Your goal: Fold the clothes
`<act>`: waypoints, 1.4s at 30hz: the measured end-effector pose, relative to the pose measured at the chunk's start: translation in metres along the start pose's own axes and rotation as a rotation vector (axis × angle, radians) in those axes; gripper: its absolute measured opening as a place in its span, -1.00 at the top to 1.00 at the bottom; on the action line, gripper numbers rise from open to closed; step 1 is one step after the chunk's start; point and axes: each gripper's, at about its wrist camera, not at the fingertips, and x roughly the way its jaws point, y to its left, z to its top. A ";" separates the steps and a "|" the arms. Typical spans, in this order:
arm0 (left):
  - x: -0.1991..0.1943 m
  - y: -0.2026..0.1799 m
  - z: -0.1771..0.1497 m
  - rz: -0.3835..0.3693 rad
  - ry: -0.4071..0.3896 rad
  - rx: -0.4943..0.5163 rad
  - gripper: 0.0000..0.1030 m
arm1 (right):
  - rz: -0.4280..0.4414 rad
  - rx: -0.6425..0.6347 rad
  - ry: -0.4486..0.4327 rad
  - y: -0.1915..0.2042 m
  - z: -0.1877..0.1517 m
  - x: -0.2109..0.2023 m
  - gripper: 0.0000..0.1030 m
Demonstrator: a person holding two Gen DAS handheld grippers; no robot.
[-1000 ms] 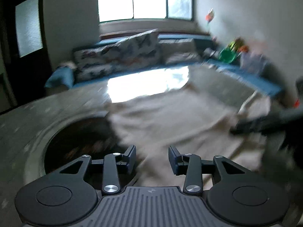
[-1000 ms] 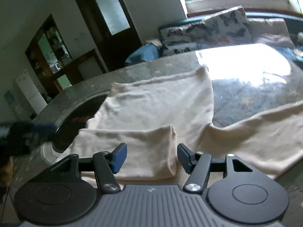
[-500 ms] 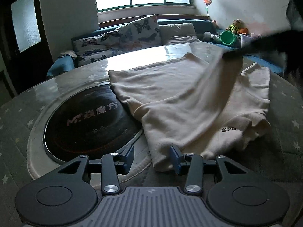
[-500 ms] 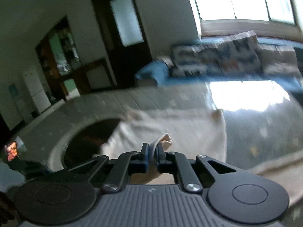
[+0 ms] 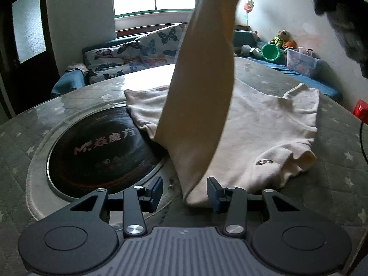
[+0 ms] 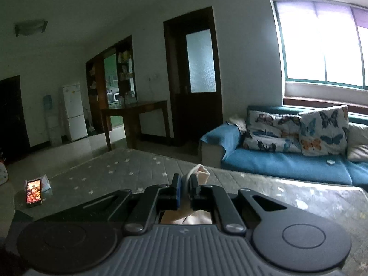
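While a cream sweatshirt (image 5: 264,124) lies spread on the counter (image 5: 340,161), one sleeve (image 5: 202,73) hangs lifted
Right tool (image 6: 184,191) pinches the sleeve's cuff (image 6: 199,174); left tool (image 5: 184,189) is spread, low beside the sleeve's base, gripping nothing

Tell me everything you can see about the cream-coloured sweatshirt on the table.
The cream-coloured sweatshirt is soft knit fabric with a small dark emblem near its ribbed hem. Its body lies spread on the grey star-patterned table, one edge overlapping the round black inset plate. One long sleeve is lifted high, its cuff pinched in the shut right gripper. The sleeve's lower fold sits between the open left gripper fingers, unpinched.
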 end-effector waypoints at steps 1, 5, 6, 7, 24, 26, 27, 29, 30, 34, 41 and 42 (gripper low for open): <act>0.001 -0.001 0.000 0.007 -0.001 0.003 0.11 | -0.004 -0.008 -0.004 0.001 0.001 -0.002 0.88; 0.006 0.002 0.000 0.012 0.006 -0.016 0.46 | -0.025 -0.017 -0.007 0.001 -0.001 -0.009 0.88; 0.007 0.003 0.000 0.010 0.006 -0.025 0.63 | -0.033 -0.018 -0.004 -0.001 -0.004 -0.011 0.88; 0.007 0.004 0.000 0.015 0.004 -0.029 0.72 | -0.044 -0.018 0.000 -0.002 -0.006 -0.013 0.88; -0.013 0.015 -0.008 -0.038 0.083 0.042 0.68 | -0.255 0.207 0.337 -0.076 -0.141 -0.018 0.67; -0.019 0.022 -0.001 -0.042 0.073 0.046 0.68 | -0.255 0.189 0.302 -0.072 -0.136 -0.024 0.59; -0.020 0.025 0.004 -0.041 0.062 0.040 0.68 | -0.253 0.179 0.287 -0.069 -0.133 -0.027 0.56; -0.019 0.027 0.017 -0.039 0.036 0.031 0.68 | -0.236 0.167 0.276 -0.065 -0.128 -0.025 0.50; -0.016 0.027 0.024 -0.045 0.021 0.025 0.68 | -0.223 0.164 0.279 -0.063 -0.128 -0.021 0.50; 0.014 0.024 0.049 -0.118 -0.019 -0.012 0.69 | -0.183 0.165 0.303 -0.058 -0.132 -0.005 0.50; 0.068 0.022 0.055 -0.086 0.026 -0.054 0.70 | -0.169 0.188 0.342 -0.057 -0.145 0.007 0.49; 0.070 0.025 0.052 -0.062 0.032 -0.053 0.70 | -0.170 0.185 0.351 -0.057 -0.148 0.008 0.49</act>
